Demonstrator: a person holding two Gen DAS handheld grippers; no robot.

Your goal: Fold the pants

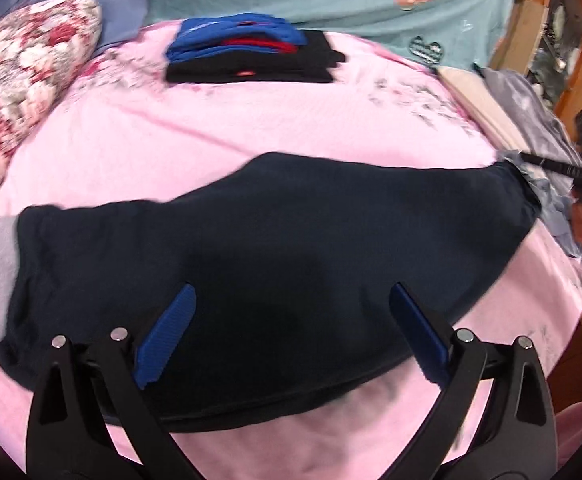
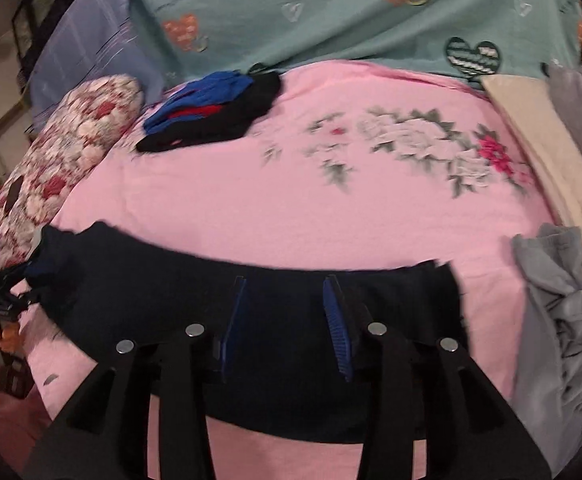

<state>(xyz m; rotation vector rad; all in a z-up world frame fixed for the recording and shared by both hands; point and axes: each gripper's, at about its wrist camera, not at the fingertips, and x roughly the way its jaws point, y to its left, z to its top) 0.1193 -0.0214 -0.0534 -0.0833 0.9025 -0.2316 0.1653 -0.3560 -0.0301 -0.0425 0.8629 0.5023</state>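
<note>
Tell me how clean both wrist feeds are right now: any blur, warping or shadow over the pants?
Left wrist: motion blur softens the dark pants and folded stack; a darker shadow patch lies between the open left tongs; fisheye bends the bed. Right wrist: similar blur, floral print smeared, right tongs open; corners vignetted black.

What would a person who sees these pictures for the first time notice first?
The dark navy pants lie spread across the near part of the pink floral bedsheet, directly ahead of both tools. The left tool and the right tool both hang open above the cloth. Farther back, near the floral pillow, sits a stack of folded blue, red and black clothes.
</note>
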